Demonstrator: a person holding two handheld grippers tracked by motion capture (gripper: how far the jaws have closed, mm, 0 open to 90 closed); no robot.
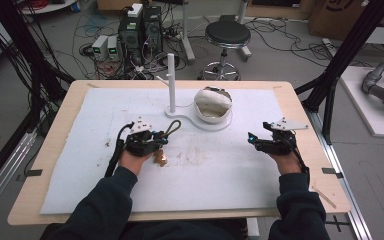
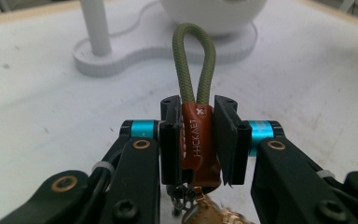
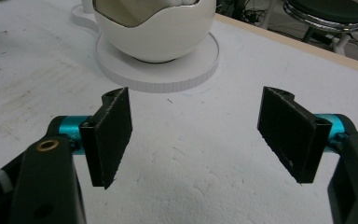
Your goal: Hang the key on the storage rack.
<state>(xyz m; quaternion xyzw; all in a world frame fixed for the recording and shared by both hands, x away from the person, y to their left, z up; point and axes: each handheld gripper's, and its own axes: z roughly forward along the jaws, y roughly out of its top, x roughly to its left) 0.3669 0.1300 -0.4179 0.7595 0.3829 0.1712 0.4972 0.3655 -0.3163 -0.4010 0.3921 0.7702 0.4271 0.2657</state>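
Leather keychain tab point(image 2: 196, 140) clamped between left tongs point(image 2: 198, 140), green loop point(image 2: 195, 60) protruding, right tongs point(image 3: 200, 135) wide, empty

I'm seeing between my left gripper point(image 2: 198, 140) pads a key fob point(image 2: 196, 140) looking like smooth tan leather | its loop point(image 2: 195, 60) reading as woven olive cord | ahead of my right gripper point(image 3: 196, 135), the bowl point(image 3: 158, 32) gleaming like glossy ceramic | table cover point(image 3: 191, 186) underneath looking matt, grainy foam | pads point(image 3: 112, 135) showing matt black.
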